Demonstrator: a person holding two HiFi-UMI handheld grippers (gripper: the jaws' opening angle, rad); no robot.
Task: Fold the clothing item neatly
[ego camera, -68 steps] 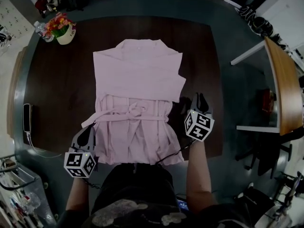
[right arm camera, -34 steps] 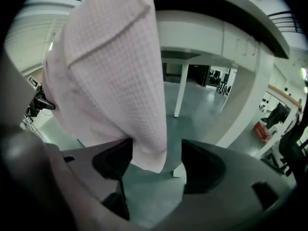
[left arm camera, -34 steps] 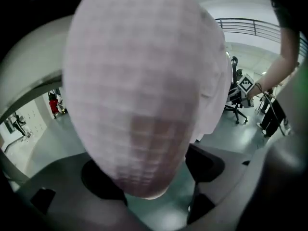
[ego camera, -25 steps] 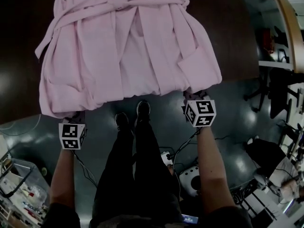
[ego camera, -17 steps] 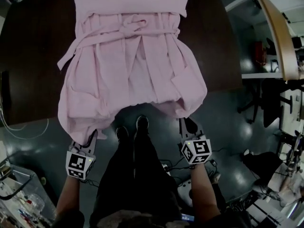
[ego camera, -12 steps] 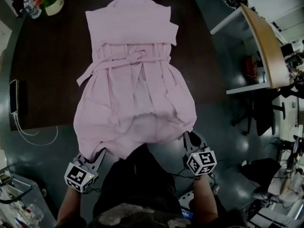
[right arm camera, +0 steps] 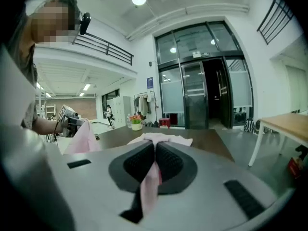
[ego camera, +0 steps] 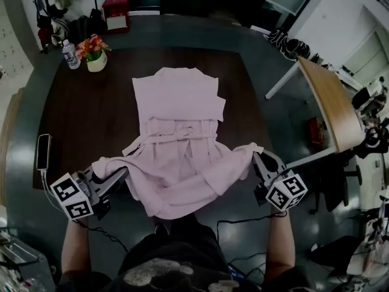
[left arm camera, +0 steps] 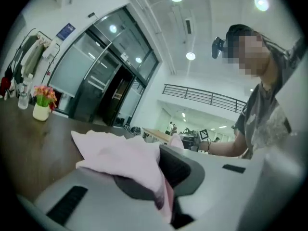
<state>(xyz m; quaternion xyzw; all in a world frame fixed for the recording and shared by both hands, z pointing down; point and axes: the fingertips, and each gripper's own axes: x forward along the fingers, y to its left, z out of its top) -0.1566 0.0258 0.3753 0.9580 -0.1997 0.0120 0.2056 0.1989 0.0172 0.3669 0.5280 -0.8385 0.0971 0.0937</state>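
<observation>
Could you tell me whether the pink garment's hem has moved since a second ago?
Yes. The hem hung below the table's near edge; now the left hand-held gripper and right hand-held gripper hold its corners raised to about that edge.

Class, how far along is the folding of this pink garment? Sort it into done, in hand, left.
Done: top half of the garment lies flat on the table, belt tied. In hand: left gripper and right gripper each clamp a hem corner. Left: probably lay the hem over the top.
</observation>
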